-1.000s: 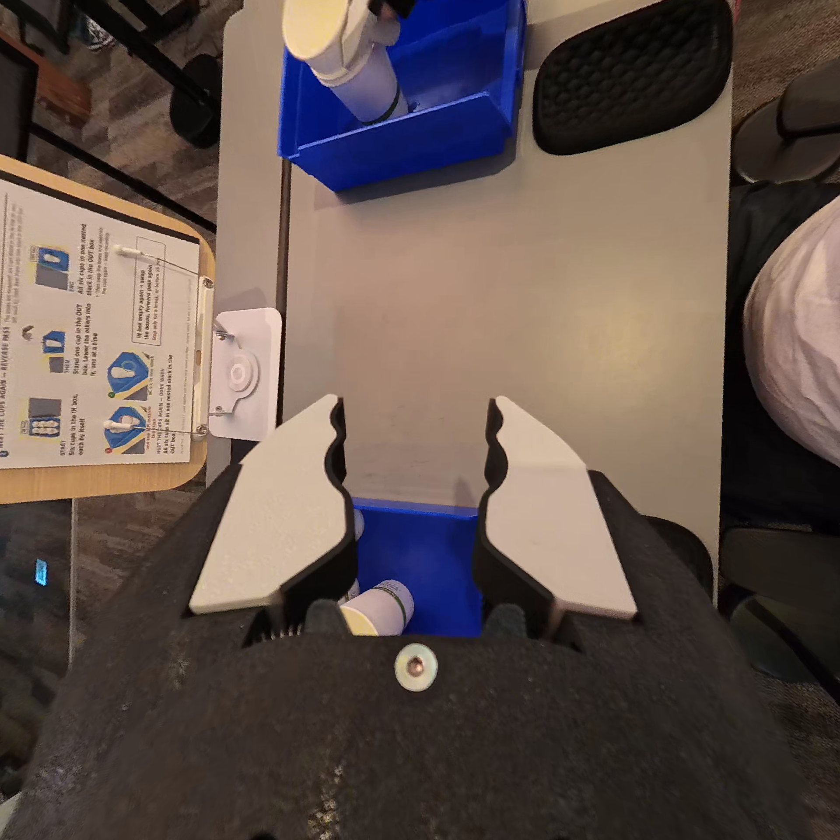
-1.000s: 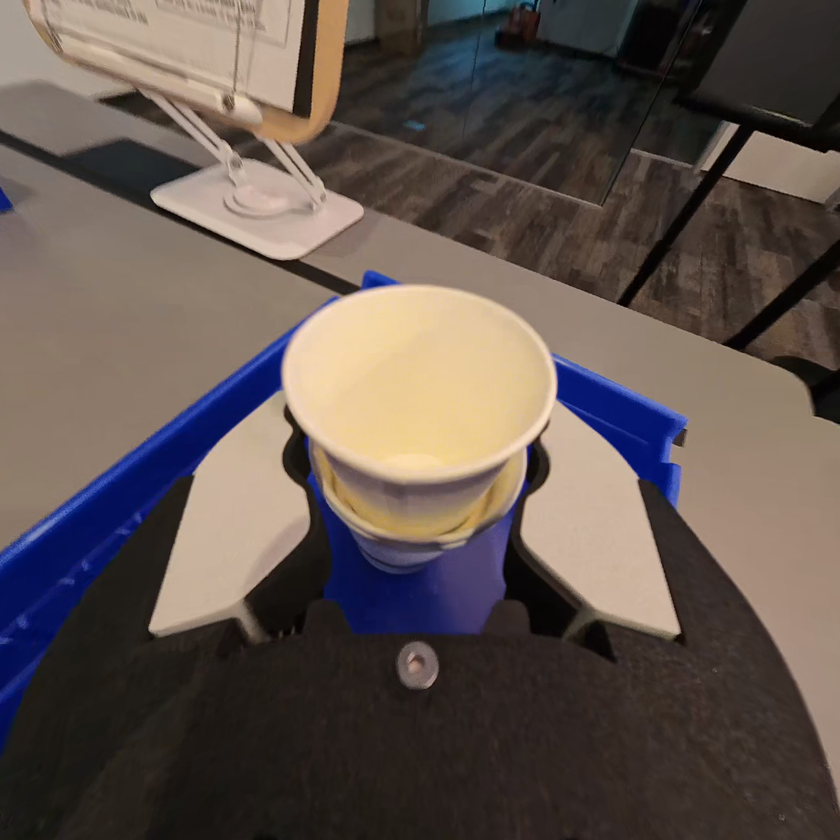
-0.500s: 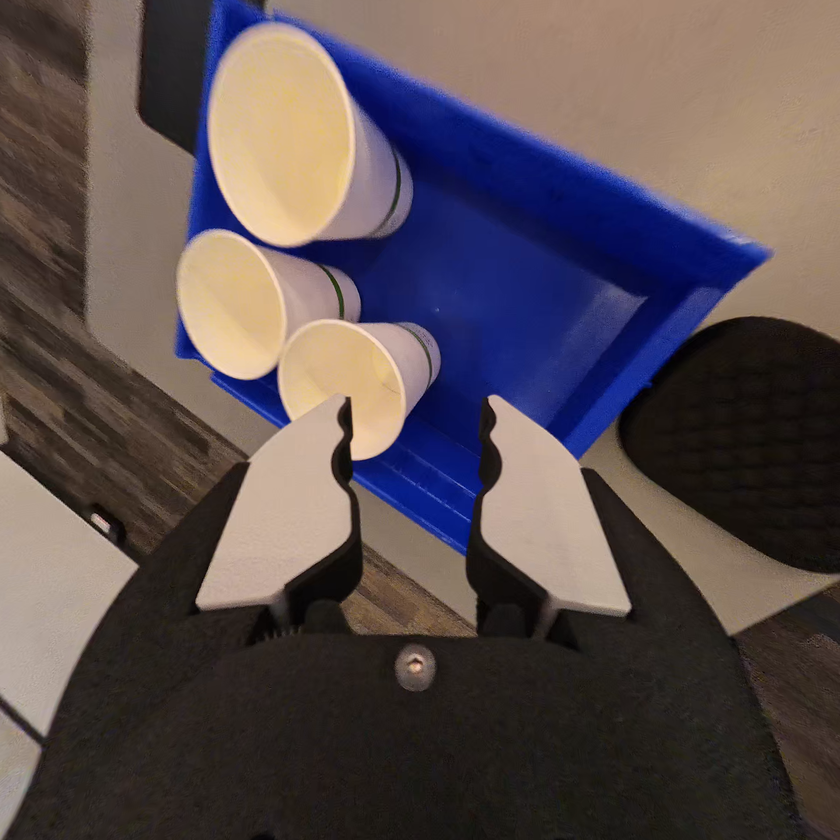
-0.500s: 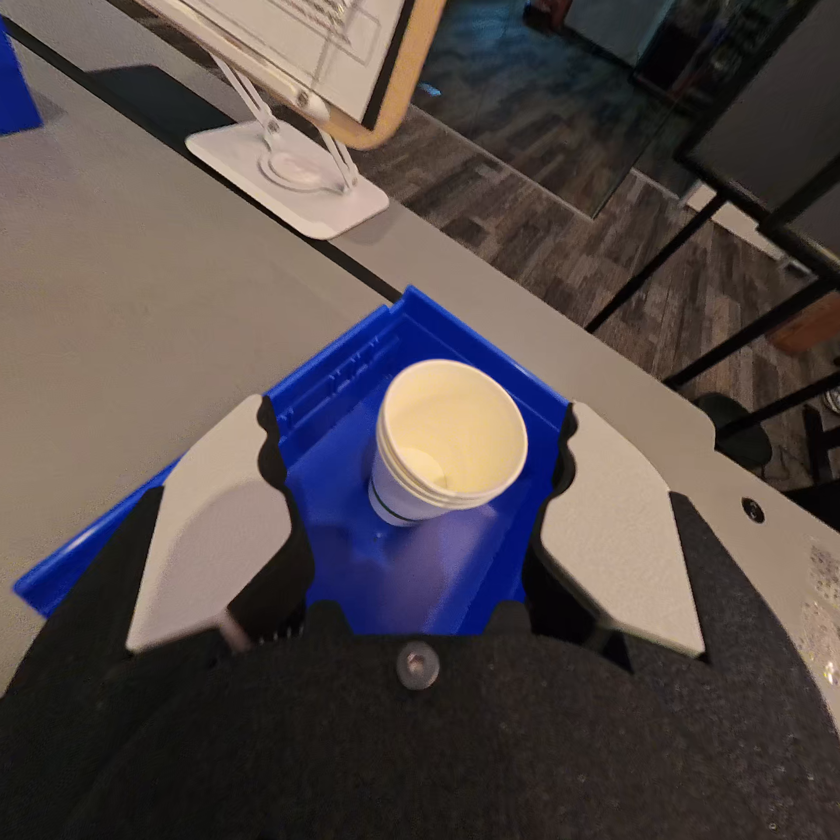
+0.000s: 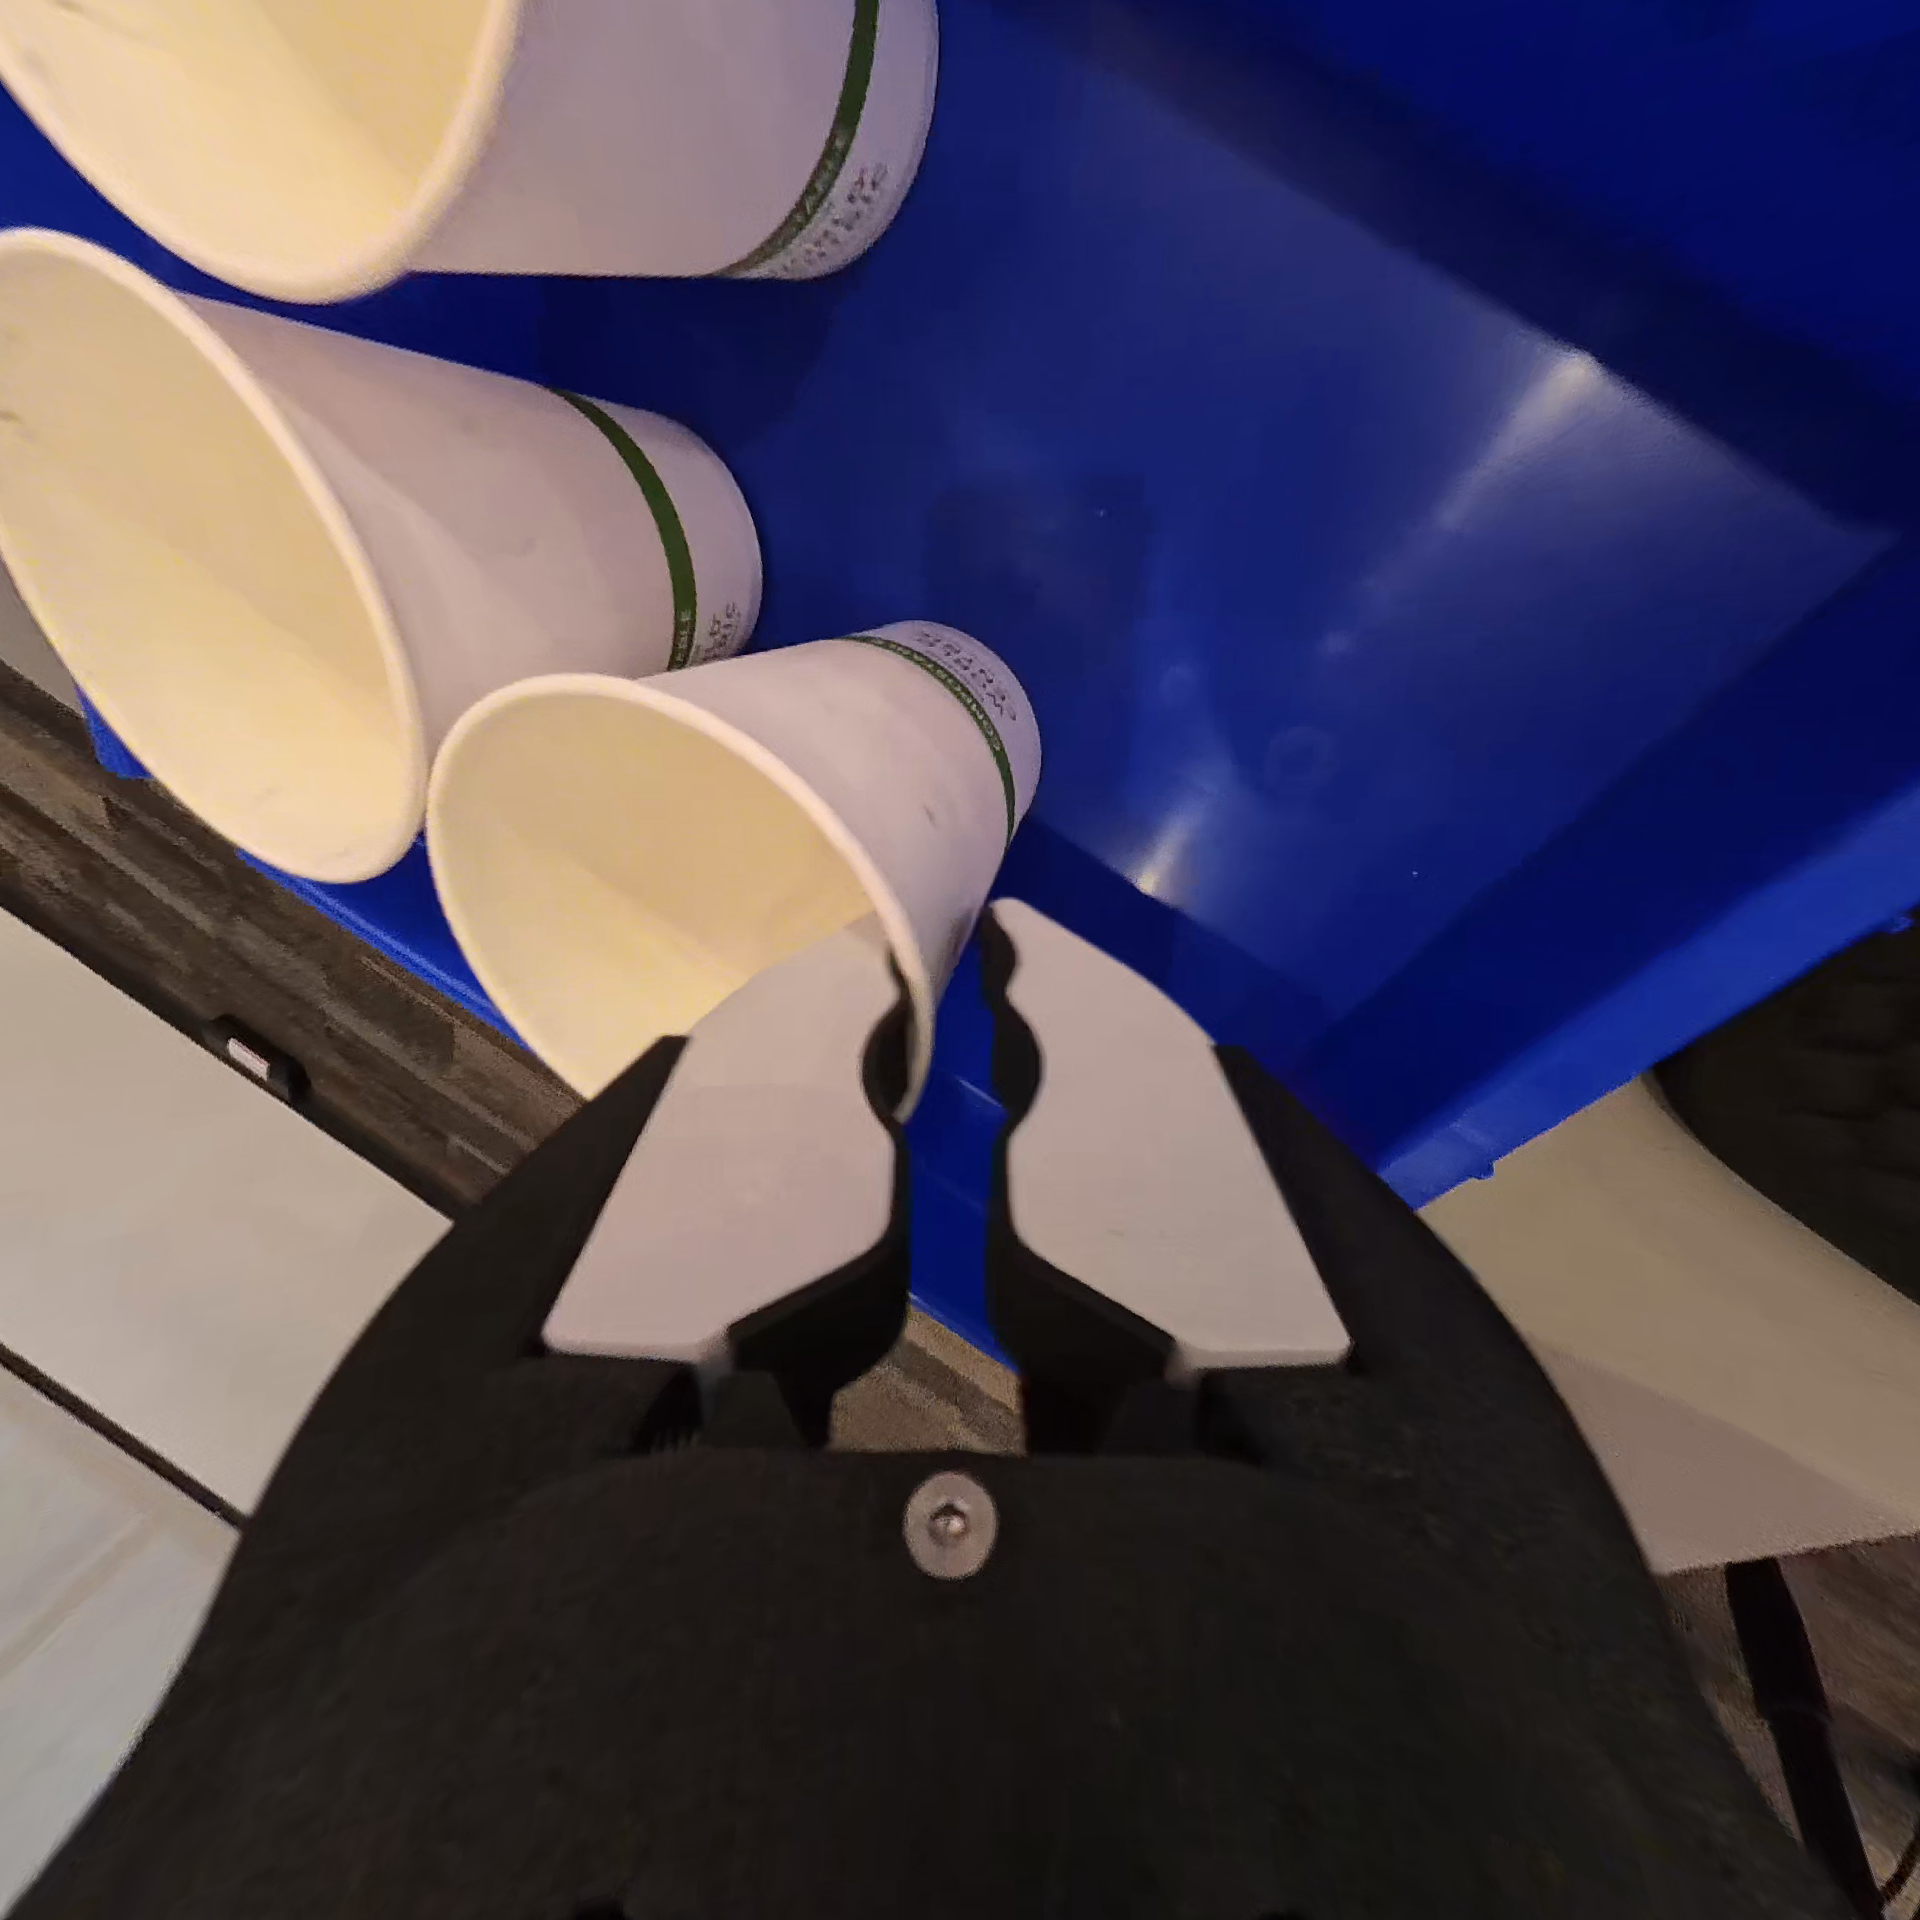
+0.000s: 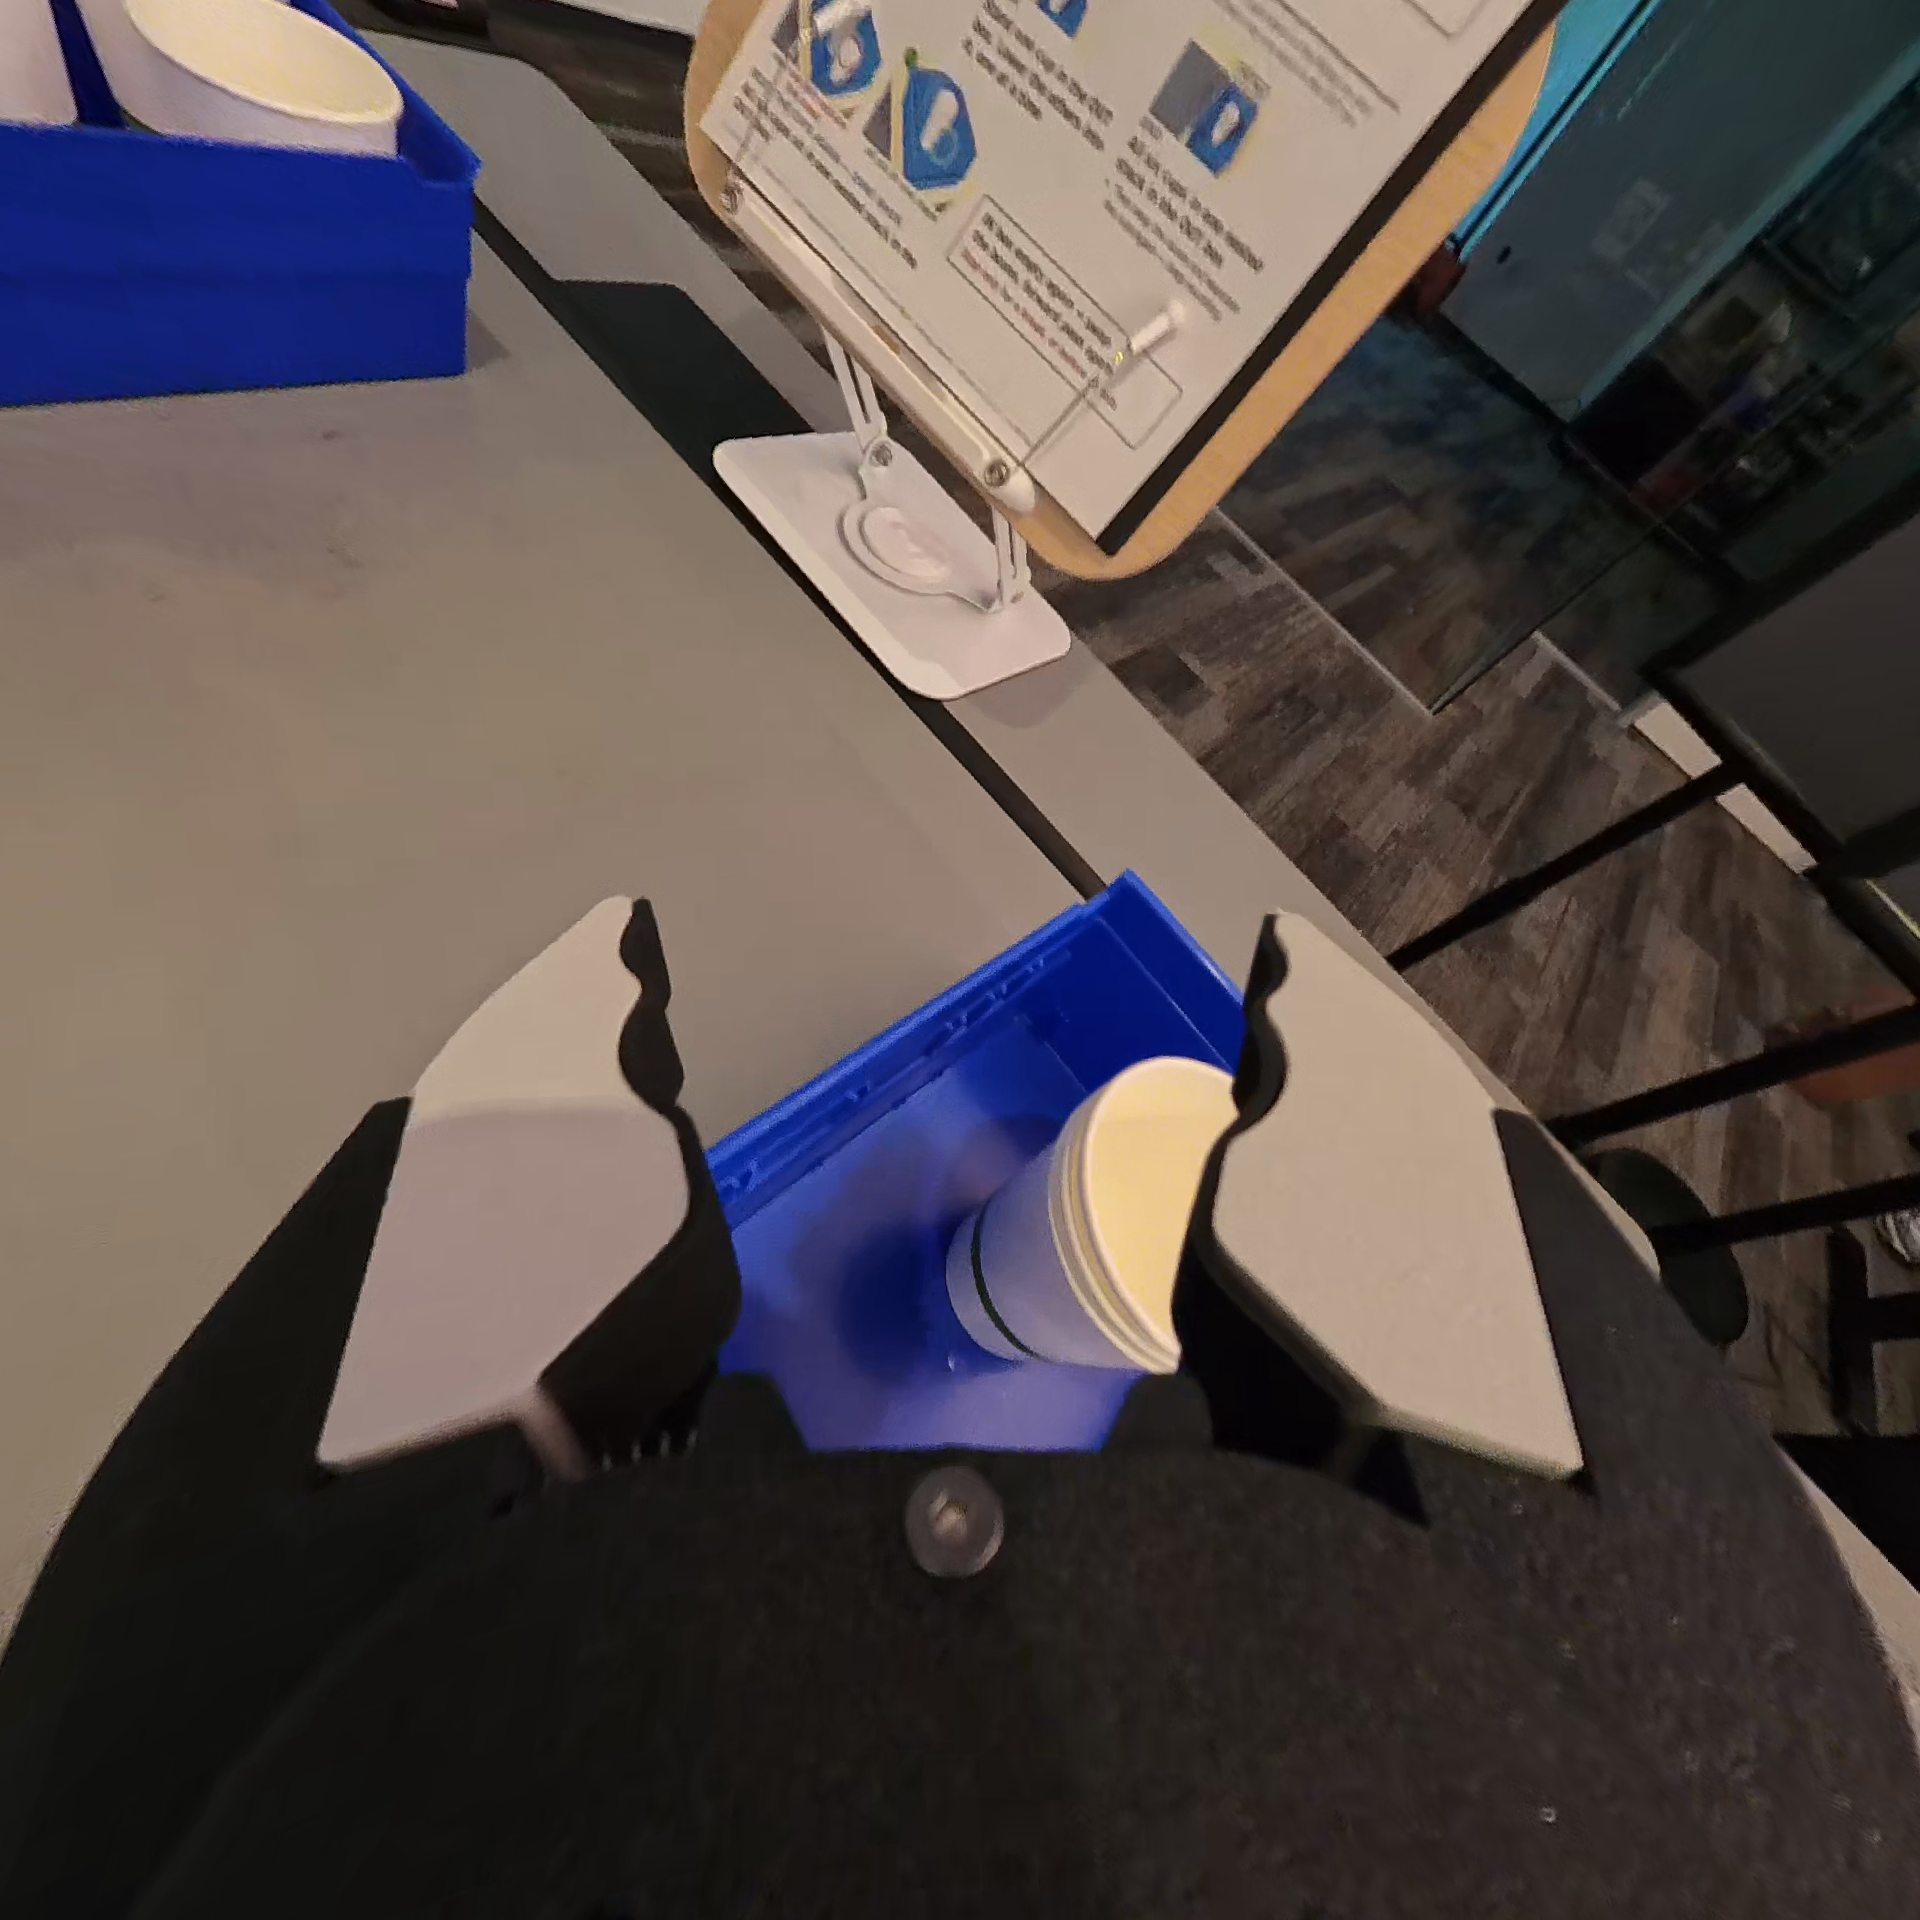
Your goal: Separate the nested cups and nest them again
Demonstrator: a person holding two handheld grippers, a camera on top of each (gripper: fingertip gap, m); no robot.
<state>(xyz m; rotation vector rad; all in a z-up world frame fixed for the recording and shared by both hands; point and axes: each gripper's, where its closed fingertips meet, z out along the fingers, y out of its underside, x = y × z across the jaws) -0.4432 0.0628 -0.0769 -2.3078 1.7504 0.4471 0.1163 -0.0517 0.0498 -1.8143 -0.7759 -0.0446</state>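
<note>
Three white paper cups with green bands stand in a blue bin [image 5: 1403, 623]. My left gripper [image 5: 940, 925] is shut on the rim of the nearest cup [image 5: 790, 790]: one finger is inside the cup and the other is outside its wall. The other two cups [image 5: 416, 582] [image 5: 623, 125] stand beside it. In the right wrist view a nested stack of cups [image 6: 1081, 1236] stands in a second blue bin [image 6: 935, 1081]. My right gripper [image 6: 951, 920] is wide open and empty above that bin, with the stack near its right finger [image 6: 1382, 1195].
An instruction board on a white stand [image 6: 904, 561] sits at the grey table's [image 6: 416, 727] far edge. The bin with the loose cups [image 6: 229, 260] also shows at the top left of the right wrist view. A black pad [image 5: 1829, 1091] lies beside that bin.
My left gripper swung over to the loose-cup bin, moved in and closed on the nearest cup's rim. My right gripper let go of the stack in its bin, opened wide and pulled back.
</note>
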